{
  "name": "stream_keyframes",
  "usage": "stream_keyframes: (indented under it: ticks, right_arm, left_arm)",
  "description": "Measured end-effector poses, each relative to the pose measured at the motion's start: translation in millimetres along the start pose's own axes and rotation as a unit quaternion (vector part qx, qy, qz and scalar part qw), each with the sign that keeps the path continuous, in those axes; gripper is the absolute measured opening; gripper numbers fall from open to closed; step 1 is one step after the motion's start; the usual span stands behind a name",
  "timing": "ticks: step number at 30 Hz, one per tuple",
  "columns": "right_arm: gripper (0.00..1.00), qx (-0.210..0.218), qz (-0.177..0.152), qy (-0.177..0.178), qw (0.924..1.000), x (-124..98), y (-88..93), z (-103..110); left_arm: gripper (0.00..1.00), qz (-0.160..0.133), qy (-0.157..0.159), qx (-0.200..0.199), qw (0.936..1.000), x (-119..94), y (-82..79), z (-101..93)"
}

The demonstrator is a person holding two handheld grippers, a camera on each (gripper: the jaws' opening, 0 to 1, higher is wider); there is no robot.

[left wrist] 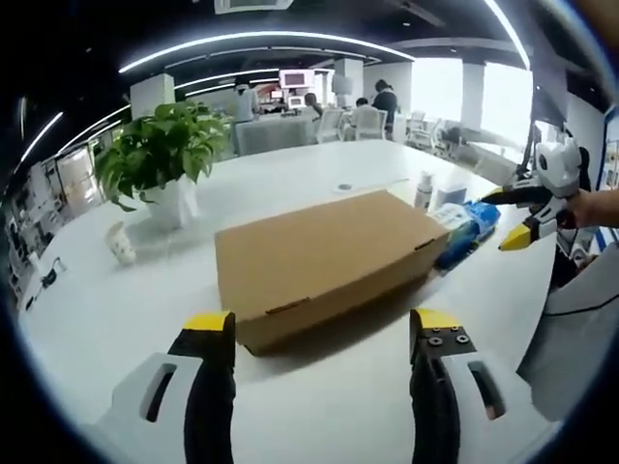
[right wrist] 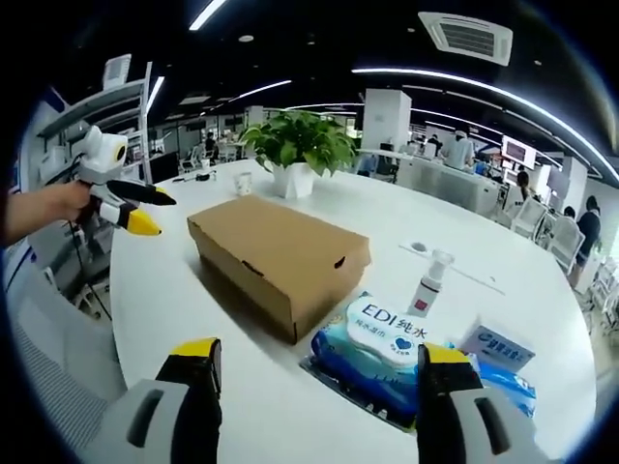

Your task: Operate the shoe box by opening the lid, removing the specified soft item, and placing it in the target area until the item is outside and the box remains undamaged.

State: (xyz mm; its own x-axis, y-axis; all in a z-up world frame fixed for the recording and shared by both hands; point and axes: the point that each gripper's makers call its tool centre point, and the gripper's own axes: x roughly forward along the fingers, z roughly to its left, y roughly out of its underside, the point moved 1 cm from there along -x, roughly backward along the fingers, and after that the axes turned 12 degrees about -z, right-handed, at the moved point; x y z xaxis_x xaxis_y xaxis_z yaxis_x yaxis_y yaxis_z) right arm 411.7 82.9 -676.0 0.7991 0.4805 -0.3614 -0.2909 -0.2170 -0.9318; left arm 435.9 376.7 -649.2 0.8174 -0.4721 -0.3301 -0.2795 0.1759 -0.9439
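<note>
The closed brown cardboard shoe box (left wrist: 324, 261) is being carried by the round white tabletop (left wrist: 97, 319), lid still down, directly ahead of the left claw (left wrist: 321, 333), whose yellow-tipped jaws are being held wide apart just short of the box's near long side. The box's long axis is lying across that view. The right claw (right wrist: 314, 360), likewise spread and empty, is being held off the box's short end, above a blue wet-wipes pack (right wrist: 401, 353). The left claw is judged nearer to the lid's front edge.
</note>
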Motion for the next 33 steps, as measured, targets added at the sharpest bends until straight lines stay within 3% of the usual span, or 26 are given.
stream_keyframes:
  ticks: [8, 19, 33]
  right_arm:
    - [0.88, -0.003, 0.007, 0.031, 0.9995, -31, 11.3, -15]
    - [0.92, 0.012, 0.009, 0.048, 0.9988, -75, 30.3, -17]
    - [0.97, 0.011, -0.011, 0.069, 0.9975, -115, 27.1, -17]
  left_arm:
    - [0.80, -0.003, 0.007, 0.004, 1.0000, -11, 2.6, -10.7]
    - [0.88, -0.021, 0.025, 0.022, 0.9992, -30, -6.0, -30.2]
    - [0.94, -0.021, 0.040, 0.021, 0.9988, -60, 3.5, -53.2]
